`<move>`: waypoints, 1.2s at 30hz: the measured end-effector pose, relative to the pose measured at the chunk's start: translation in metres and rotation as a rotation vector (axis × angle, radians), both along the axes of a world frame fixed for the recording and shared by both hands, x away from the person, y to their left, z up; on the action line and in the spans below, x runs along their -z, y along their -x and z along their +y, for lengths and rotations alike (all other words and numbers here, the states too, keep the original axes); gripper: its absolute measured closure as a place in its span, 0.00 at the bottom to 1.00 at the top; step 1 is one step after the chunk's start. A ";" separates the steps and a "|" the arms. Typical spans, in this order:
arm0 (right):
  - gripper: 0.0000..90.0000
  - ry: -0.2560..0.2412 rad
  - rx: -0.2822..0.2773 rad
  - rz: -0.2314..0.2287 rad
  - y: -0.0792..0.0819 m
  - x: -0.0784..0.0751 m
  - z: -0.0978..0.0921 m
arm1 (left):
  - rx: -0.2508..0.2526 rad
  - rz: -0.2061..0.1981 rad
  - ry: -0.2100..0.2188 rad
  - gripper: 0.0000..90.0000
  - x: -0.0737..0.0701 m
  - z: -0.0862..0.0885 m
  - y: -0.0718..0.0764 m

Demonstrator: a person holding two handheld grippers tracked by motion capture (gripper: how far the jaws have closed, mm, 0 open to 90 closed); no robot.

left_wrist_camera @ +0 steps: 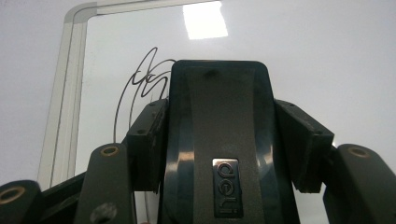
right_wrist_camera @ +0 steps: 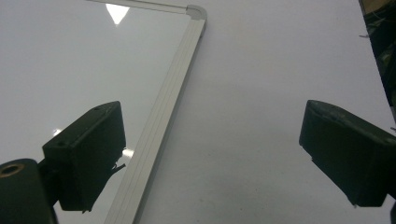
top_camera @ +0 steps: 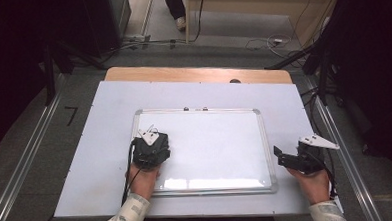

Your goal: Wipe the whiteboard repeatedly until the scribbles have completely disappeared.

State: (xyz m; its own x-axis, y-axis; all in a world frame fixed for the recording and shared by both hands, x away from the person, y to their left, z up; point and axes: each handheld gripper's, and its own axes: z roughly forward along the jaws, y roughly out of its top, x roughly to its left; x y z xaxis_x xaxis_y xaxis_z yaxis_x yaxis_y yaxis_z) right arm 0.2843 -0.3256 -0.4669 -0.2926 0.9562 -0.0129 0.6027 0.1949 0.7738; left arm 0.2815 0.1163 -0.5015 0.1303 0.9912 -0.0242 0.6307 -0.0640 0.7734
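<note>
Jaws clamped around eraser (left_wrist_camera: 219, 140)

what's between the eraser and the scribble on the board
Nothing: in the left gripper view the eraser, clamped in the left gripper, sits right at the scribble, with bare whiteboard around them.

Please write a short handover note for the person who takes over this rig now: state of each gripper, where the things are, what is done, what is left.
Left hand-held gripper: shut on the black eraser, over the whiteboard's near-left part.
Right hand-held gripper: open, holding nothing, at the whiteboard's right edge.
Done: most of the board looks clean.
Left: black scribble just ahead of the eraser, by the board's left frame, likely to be wiped.
</note>
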 end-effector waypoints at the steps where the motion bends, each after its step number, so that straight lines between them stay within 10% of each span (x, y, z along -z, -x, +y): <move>1: 0.06 0.000 0.000 0.000 0.000 0.000 0.000 | -0.001 0.000 -0.002 0.45 0.000 0.000 0.000; 36: 0.06 0.000 -0.001 -0.004 0.003 -0.001 -0.002 | 0.014 0.017 0.007 0.45 0.000 0.023 -0.010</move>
State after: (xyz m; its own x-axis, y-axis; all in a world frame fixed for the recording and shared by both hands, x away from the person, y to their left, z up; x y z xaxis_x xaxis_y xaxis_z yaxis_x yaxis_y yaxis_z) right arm 0.2817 -0.3272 -0.4662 -0.2935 0.9559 -0.0138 0.5991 0.1951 0.7765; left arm 0.2911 0.1390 -0.5014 0.1435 0.9891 -0.0339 0.6427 -0.0671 0.7631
